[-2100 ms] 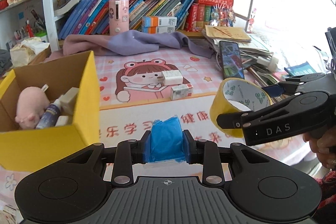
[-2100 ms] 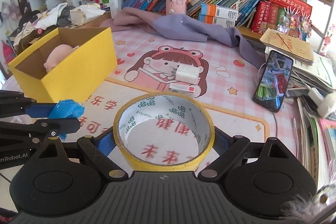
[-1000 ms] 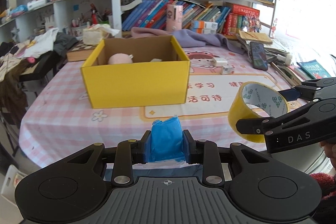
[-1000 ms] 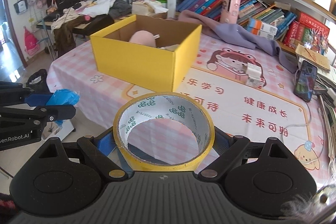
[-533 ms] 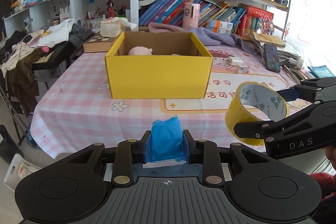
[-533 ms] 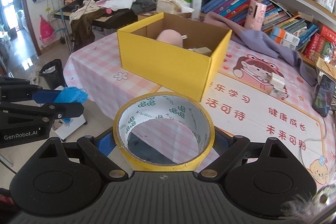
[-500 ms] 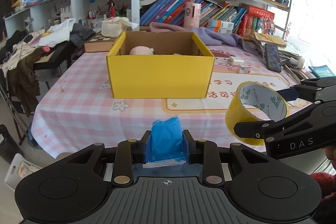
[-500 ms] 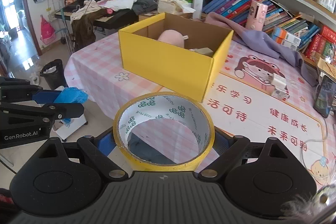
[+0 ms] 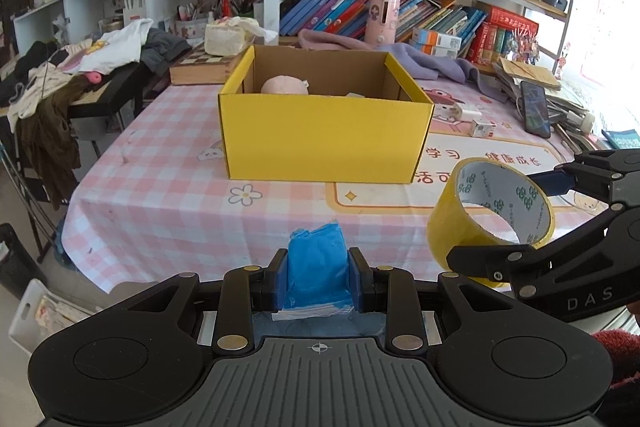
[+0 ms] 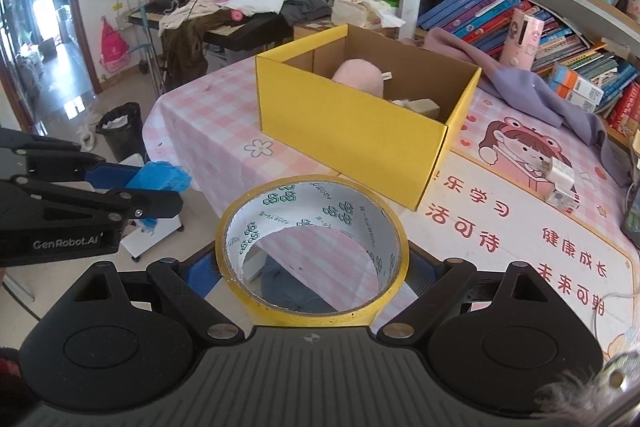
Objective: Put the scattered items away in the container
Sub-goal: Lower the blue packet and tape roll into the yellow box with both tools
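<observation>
Left wrist view: the left gripper [image 9: 318, 277] is clamped on a blue packet [image 9: 316, 267], held out in front of the near edge of the tabletop [image 9: 160, 195]. To its right, the right gripper [image 9: 504, 227] has its jaws wide apart yet pressed against a roll of yellow tape [image 9: 490, 217], gripping it by the outer wall. Beyond both sits the yellow box [image 9: 324, 139], open on top, with a pink plush toy [image 9: 285, 85] inside. A white charger [image 9: 466, 113] and a small carton [image 9: 483, 127] lie on the tabletop, right of the box
</observation>
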The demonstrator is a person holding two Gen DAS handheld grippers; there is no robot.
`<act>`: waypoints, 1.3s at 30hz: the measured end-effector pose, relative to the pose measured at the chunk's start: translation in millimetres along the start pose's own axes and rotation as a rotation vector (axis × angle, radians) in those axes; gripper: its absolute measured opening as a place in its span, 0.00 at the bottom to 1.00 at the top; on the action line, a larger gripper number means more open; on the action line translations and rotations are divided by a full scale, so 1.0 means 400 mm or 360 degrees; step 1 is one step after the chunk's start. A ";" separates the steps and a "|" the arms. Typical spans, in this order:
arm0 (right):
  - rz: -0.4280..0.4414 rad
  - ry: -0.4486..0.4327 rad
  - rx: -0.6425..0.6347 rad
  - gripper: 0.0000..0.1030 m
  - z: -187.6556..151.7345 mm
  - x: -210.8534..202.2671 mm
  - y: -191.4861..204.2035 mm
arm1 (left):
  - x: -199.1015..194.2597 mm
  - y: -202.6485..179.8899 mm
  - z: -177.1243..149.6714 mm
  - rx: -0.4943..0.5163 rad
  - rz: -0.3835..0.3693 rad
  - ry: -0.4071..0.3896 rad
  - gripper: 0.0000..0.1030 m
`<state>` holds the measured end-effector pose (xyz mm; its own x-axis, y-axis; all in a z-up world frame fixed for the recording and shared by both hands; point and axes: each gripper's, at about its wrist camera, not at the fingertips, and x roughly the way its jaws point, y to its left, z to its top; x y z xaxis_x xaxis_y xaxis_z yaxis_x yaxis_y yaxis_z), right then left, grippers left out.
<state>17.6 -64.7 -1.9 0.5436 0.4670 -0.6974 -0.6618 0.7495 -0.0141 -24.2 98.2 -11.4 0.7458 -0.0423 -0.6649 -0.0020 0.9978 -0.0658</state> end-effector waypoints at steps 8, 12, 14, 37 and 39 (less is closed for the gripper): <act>0.0033 0.0017 -0.0006 0.88 0.022 0.034 -0.037 | 0.037 -0.010 0.033 0.0016 -0.0005 0.0010 0.28; 0.0054 0.0002 -0.0011 0.88 0.050 0.054 -0.066 | 0.050 -0.013 0.069 0.0036 0.0008 -0.0015 0.28; 0.0066 -0.0009 -0.0013 0.88 0.065 0.061 -0.080 | 0.058 -0.014 0.087 0.0043 0.0016 -0.0025 0.28; 0.0052 -0.0379 -0.0189 0.88 0.332 0.147 -0.257 | 0.196 -0.016 0.388 0.0202 0.0093 -0.0252 0.28; 0.0049 -0.0364 -0.0221 0.88 0.351 0.175 -0.271 | 0.222 -0.016 0.408 0.0229 0.0099 -0.0237 0.28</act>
<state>200.0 -47.2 51.5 0.6144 0.5942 -0.5190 -0.7356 0.6694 -0.1044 150.8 96.4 51.3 0.8375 0.0168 -0.5462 0.0361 0.9956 0.0860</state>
